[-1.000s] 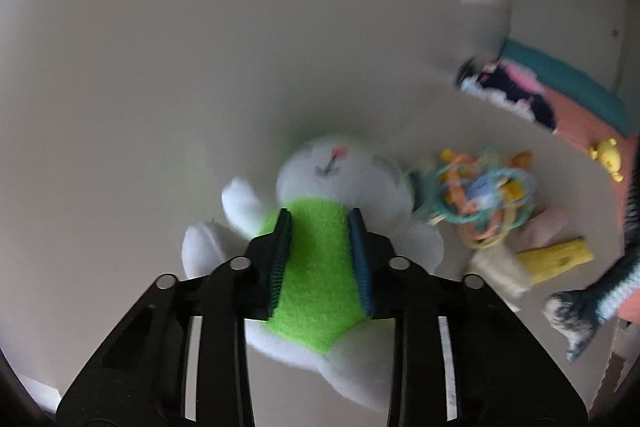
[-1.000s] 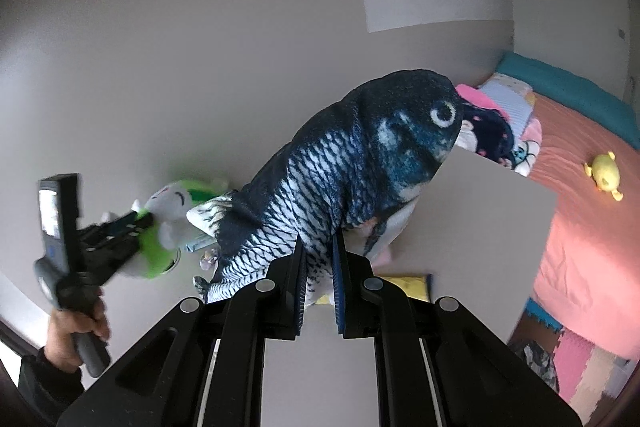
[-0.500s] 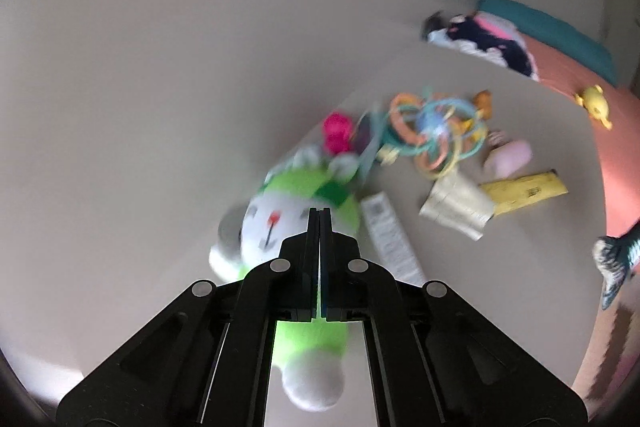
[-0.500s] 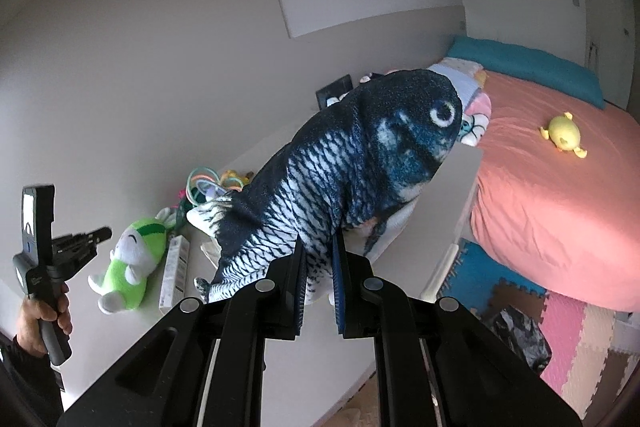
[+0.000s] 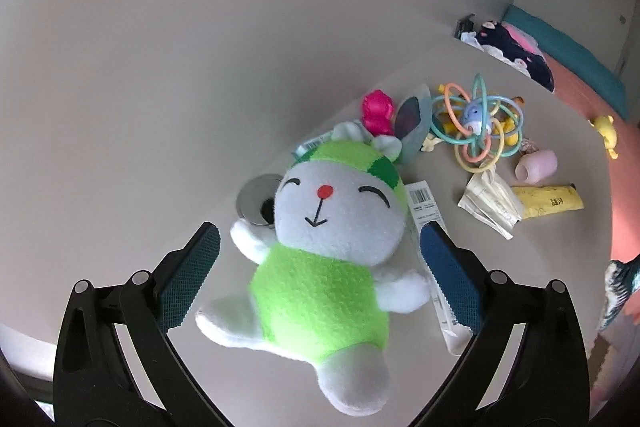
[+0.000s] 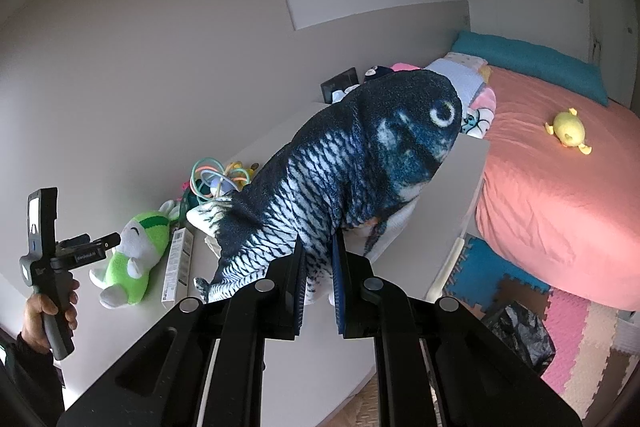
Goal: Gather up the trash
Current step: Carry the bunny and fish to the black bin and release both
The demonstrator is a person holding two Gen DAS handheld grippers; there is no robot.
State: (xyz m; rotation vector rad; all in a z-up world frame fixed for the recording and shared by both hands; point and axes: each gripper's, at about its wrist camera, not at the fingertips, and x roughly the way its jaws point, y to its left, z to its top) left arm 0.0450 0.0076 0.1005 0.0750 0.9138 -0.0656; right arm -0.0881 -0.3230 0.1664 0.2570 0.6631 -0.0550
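The left gripper (image 5: 316, 267) is opening wide around the plush rabbit (image 5: 320, 267), not pressing it. The right gripper (image 6: 318, 279) pinches the fish toy (image 6: 352, 163). The wrapper (image 5: 434, 259) beside the right pad may get caught.

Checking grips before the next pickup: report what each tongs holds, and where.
Right tongs pinch the fish plush low on its belly. Left tongs, opening, hold nothing; the green bunny plush lies free between them.

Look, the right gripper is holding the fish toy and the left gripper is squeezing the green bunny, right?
Not quite. In the left wrist view the left gripper is opening, its pads clear of the green bunny lying on the table. The right gripper does hold the fish toy.
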